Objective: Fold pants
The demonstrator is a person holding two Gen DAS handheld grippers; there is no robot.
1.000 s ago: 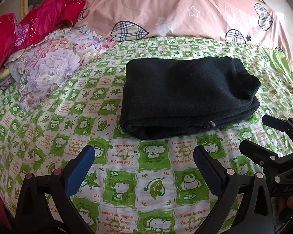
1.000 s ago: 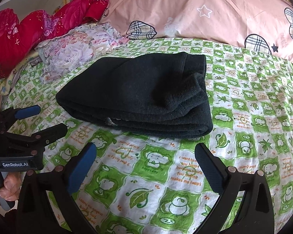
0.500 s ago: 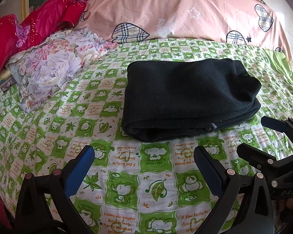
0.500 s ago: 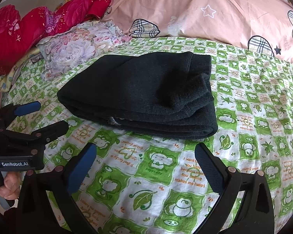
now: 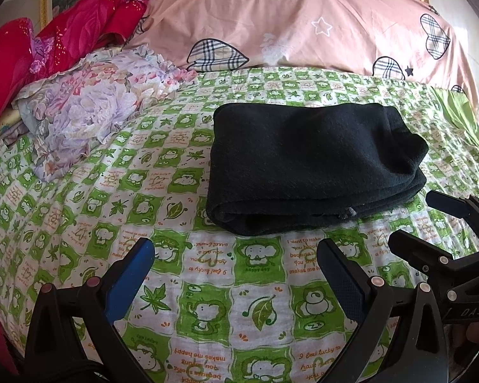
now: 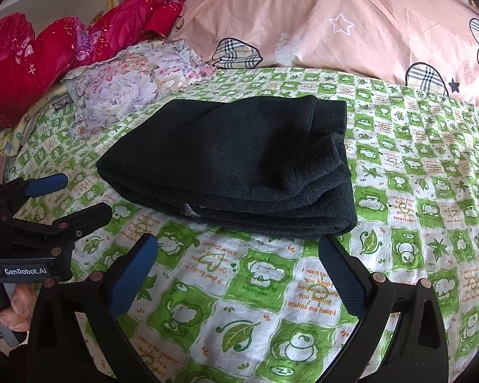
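Note:
Black pants (image 5: 309, 166) lie folded into a thick rectangular stack on the green-and-white patterned bed sheet (image 5: 207, 303). They also show in the right wrist view (image 6: 236, 166). My left gripper (image 5: 236, 268) is open and empty, held just short of the stack's near edge. My right gripper (image 6: 239, 265) is open and empty, also just short of that edge. Each gripper shows at the side of the other's view, the right one (image 5: 431, 220) and the left one (image 6: 70, 198), both with jaws apart.
A large pink pillow (image 5: 303, 22) with plaid hearts lies along the back. A floral cloth (image 5: 92, 108) and red bedding (image 5: 57, 41) are piled at the back left. A green cover (image 5: 463, 121) lies at the right edge.
Both grippers have drawn back slightly from the folded pants, which sit a little lower in the views. The pants have not moved on the bed.

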